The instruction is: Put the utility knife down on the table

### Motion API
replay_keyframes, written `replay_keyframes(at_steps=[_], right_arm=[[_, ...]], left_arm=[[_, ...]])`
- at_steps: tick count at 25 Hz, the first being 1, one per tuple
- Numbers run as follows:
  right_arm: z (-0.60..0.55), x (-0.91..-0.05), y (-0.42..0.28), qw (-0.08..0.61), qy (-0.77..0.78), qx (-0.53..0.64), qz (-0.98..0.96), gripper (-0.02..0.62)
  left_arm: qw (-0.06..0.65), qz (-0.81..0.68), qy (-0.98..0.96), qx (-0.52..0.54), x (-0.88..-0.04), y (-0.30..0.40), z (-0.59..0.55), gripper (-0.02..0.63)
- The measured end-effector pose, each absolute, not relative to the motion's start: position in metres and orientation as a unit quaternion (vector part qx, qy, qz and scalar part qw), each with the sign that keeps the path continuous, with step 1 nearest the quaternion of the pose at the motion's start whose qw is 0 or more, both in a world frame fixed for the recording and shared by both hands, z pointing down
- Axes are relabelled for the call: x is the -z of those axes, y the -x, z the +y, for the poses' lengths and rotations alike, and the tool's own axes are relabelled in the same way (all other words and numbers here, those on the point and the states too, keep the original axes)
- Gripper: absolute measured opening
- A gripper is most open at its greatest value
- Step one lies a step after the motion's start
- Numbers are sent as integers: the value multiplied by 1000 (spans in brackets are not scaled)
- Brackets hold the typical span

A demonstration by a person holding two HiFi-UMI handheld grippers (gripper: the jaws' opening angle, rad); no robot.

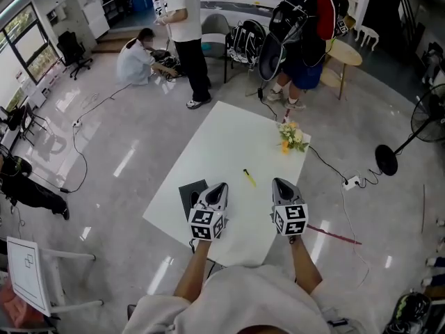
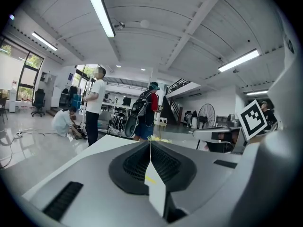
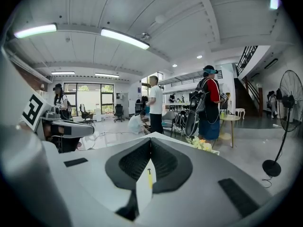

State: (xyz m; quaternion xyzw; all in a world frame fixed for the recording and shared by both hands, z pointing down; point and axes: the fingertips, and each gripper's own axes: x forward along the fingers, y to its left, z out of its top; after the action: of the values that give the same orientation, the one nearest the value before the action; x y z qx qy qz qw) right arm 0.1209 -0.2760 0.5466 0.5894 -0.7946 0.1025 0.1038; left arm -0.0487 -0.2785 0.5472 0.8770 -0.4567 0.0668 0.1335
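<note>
A small yellow utility knife (image 1: 248,178) lies flat on the white table (image 1: 222,145), free of both grippers. My left gripper (image 1: 221,186) hovers over the table's near part, to the knife's left and nearer me, its jaws shut and empty. At the knife's right my right gripper (image 1: 278,181) is held up too, shut with nothing in it. In the left gripper view the shut gripper (image 2: 150,141) shows the knife (image 2: 150,179) as a yellow streak on the table below the tips. The right gripper view has the same sight: the shut gripper (image 3: 150,138) above the knife (image 3: 149,178).
A bunch of yellow and white flowers (image 1: 292,137) lies at the table's far right corner. A dark flat object (image 1: 191,193) sits at the table's left edge by my left gripper. Three people (image 1: 186,33) are beyond the table. A standing fan (image 1: 425,120) and a power strip (image 1: 351,182) are to the right.
</note>
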Motion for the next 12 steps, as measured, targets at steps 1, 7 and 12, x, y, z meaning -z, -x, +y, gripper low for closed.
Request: replay_keyframes(at_steps=[1,7,12], right_arm=[[-276,-541,-119,100,-589,-99,-796,32],[-275,-523,-116,87,-586,-89,-801,32],[-272,-514,-121,81,-593,-82,-797,32]], left_arm=[[130,-457,-877,-65,-543,50,-278,20],[111,-461,-879,-53,-523,51,-279,21],[98,-462,-880,-47,-513,51,-279,21]])
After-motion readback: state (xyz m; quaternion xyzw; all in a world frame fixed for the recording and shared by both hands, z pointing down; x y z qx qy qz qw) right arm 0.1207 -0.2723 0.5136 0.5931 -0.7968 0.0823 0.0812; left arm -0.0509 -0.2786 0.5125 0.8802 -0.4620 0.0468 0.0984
